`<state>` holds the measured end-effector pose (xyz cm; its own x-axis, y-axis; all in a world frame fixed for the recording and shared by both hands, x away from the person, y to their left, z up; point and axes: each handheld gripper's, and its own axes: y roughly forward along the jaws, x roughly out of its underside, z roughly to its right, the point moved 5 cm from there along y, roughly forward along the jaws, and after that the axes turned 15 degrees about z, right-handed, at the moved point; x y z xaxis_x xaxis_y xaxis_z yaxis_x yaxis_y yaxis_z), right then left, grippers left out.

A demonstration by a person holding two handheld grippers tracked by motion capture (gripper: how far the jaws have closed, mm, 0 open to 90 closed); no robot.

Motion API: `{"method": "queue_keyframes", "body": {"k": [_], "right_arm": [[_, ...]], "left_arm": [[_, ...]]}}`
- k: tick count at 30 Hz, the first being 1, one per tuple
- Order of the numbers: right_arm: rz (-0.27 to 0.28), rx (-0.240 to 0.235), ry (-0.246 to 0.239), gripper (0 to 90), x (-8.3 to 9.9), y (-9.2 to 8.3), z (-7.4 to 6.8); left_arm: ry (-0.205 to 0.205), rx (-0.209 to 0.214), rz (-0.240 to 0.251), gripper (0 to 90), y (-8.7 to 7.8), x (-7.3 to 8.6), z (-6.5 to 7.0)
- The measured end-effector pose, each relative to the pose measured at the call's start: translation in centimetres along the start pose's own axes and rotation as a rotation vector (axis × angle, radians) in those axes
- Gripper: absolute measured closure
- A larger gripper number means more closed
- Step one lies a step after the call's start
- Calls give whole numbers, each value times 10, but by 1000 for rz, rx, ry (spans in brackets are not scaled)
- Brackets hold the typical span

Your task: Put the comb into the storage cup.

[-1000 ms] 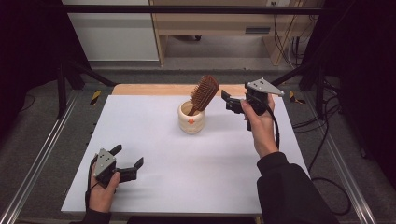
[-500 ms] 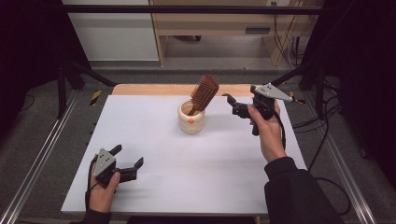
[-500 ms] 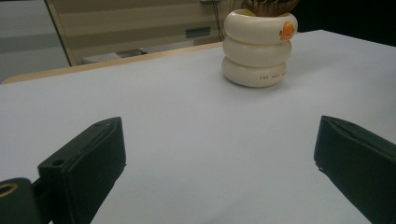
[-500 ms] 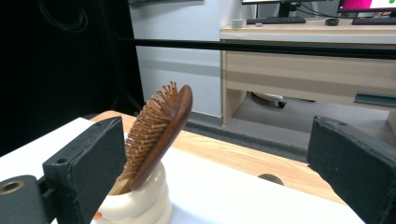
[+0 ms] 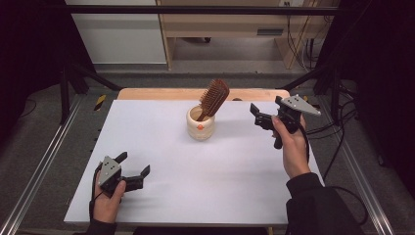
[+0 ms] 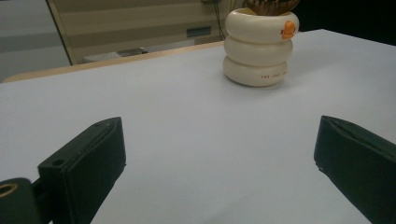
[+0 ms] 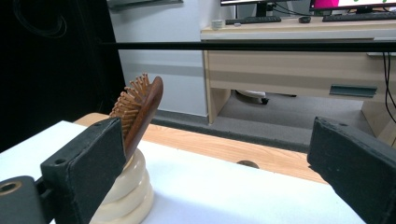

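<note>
A cream ribbed cup [image 5: 201, 123] stands at the far middle of the white tabletop [image 5: 205, 181], and a wooden hairbrush [image 5: 214, 98] leans in it, bristle head up and tilted right. My right gripper [image 5: 266, 111] hovers open to the right of the cup, above the table, and holds nothing. In the right gripper view the hairbrush [image 7: 140, 107] and cup [image 7: 128, 193] sit behind the left jaw of the open gripper [image 7: 219, 158]. My left gripper [image 5: 133, 163] rests open at the near left. Its own view has the cup [image 6: 259, 46] far ahead of the open gripper [image 6: 219, 154].
A wooden strip [image 5: 161, 93] runs along the table's far edge. Metal rails [image 5: 44, 161] flank both sides. Beyond the table stands a wooden desk [image 5: 235, 24], and cables [image 5: 337, 127] hang at the right.
My right gripper has drawn back from the cup, moving right and slightly toward the person, still open. The left gripper, cup and brush have stayed put.
</note>
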<state>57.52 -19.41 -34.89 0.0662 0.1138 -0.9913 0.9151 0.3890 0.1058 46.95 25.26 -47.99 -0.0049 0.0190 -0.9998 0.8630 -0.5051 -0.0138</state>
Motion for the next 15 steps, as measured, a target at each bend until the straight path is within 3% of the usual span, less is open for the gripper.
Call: {"method": "queue_keyframes", "body": {"k": [8,15], "right_arm": [[13,-12,-16,44,-2,-12,4],[24,13,-19,39,-3,-24,13]], "left_arm": [[0,-1,2,19,0,0,-1],[0,-3,4,19,-1,0,-1]]}}
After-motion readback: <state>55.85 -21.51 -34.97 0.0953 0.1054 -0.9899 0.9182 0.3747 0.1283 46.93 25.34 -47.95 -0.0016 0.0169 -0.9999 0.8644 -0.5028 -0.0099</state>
